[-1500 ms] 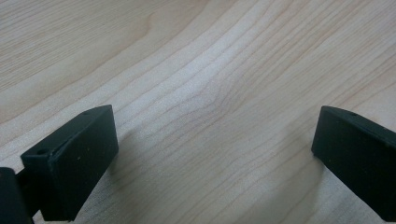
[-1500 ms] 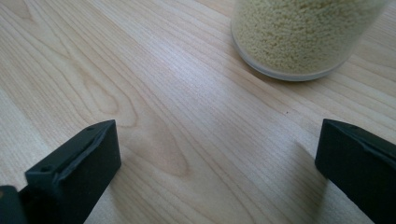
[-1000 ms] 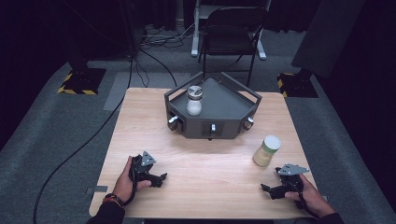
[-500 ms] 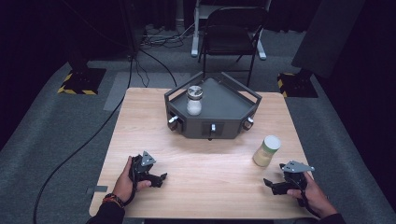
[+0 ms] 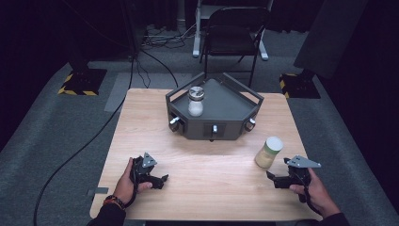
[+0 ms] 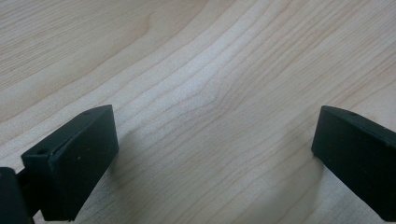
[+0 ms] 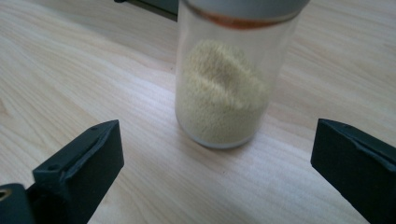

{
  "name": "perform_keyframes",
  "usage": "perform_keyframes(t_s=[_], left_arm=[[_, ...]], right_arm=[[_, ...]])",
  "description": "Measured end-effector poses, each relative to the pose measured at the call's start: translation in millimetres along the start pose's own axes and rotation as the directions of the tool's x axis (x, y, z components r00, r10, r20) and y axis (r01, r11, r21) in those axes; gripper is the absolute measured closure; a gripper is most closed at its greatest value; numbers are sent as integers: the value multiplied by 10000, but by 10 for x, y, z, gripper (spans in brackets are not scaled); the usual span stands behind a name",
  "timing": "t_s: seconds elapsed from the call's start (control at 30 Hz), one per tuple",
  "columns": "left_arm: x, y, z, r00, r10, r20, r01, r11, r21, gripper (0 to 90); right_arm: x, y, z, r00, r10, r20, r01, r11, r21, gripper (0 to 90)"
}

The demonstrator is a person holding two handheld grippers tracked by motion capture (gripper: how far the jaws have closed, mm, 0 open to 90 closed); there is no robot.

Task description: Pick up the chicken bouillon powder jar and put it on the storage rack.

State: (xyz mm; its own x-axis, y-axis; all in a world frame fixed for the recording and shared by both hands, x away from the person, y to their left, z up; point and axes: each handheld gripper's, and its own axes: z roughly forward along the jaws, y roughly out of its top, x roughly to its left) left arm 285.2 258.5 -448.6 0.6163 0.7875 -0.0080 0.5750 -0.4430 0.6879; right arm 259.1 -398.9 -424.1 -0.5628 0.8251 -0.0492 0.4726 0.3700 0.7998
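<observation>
- While the left hand-held gripper (image 5: 162,179) rests near the table's (image 5: 141,122) front left edge, jaws apart over bare wood, the right hand-held gripper (image 5: 272,178) has advanced toward the jar of yellowish granules (image 5: 268,152) compared with a second earlier.
- Right gripper view: both jaws stand wide apart, empty, with the jar (image 7: 229,79) upright between and just beyond them, not yet touched.
- Jar position: on the table at the right, near the front right corner of the dark angular tray (image 5: 244,94); a second jar with white contents (image 5: 195,101) stands inside that tray.
- Interpretation: the shift suggests an approach to grasp; the next step probably requires a little more forward travel before the jaws close around the glass.
</observation>
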Motion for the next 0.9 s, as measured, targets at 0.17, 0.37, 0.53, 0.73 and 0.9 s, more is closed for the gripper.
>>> perform_keyframes(t_s=[0.17,0.37,0.53,0.73,0.9], left_arm=[[0,-3,0,10000,-4,5,4,10000,-12,0],[1,-3,0,10000,-1,4,1,10000,-10,0],[0,-3,0,10000,-3,4,3,10000,-12,0],[2,-1,-1,10000,9,7,-9,10000,0,0],[1,-3,0,10000,-3,8,3,10000,-10,0]], right_arm=[[-5,46,17,9998,199,51,-197,9995,-226,23],[-10,91,64,9996,255,110,-252,9993,-272,28],[-8,127,115,9994,316,169,-309,9987,-399,29],[4,150,188,9986,444,274,-429,9977,-531,42],[13,141,264,9951,938,300,-912,9926,-797,63]])
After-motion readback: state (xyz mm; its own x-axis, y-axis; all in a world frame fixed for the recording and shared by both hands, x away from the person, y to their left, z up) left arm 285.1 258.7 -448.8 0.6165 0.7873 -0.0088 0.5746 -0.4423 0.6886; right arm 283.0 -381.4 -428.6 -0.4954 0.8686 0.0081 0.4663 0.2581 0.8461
